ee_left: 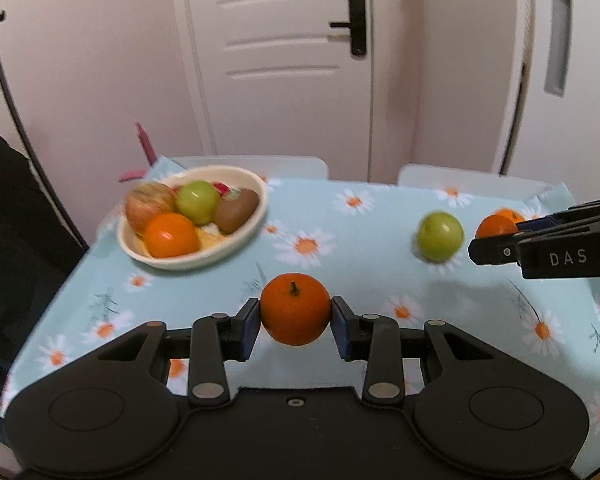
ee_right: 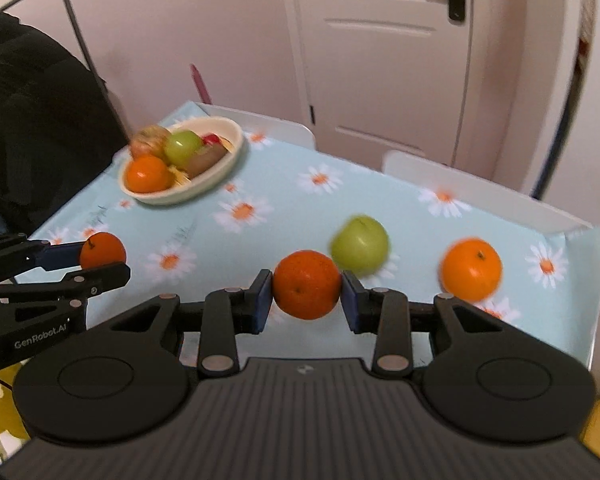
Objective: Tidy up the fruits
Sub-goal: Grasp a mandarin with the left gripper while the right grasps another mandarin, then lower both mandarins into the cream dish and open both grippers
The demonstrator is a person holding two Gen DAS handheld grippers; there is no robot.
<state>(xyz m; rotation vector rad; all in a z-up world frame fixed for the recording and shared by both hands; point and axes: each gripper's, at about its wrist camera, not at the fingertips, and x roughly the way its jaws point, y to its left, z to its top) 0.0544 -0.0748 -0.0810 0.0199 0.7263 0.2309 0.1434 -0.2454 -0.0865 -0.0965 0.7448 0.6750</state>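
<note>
— Left wrist view first: what did the left gripper (ee_left: pixel 295 316) have?

— A round orange mandarin with a short dark stalk (ee_left: pixel 295 309), pinched between the blue pads and held clear above the daisy-printed pale blue tablecloth (ee_left: pixel 360 236). The jaws were closed most of the way onto it.

— And the right gripper (ee_right: pixel 307 289)?

— It was clamped on a second orange mandarin (ee_right: pixel 307 284), likewise off the cloth, pads pressing both sides.

— Where did the fruit need to go?

— My guess was the cream oval ceramic bowl (ee_left: pixel 256 216) near the table's far left corner, already holding a reddish apple, a green apple, a brown kiwi and an orange. From the left gripper it lay ahead and to the left; from the right gripper it lay further off, across the table in the same direction. So the left hand was the nearer one and would probably go first.

— Anything loose?

— A smooth green apple (ee_right: pixel 360 245) and a third orange mandarin (ee_right: pixel 471 270) sat on the cloth toward the right edge, just beyond the right gripper.

— Any risk?

— The bowl looked fairly full; a dropped mandarin might roll off the pile.
</note>
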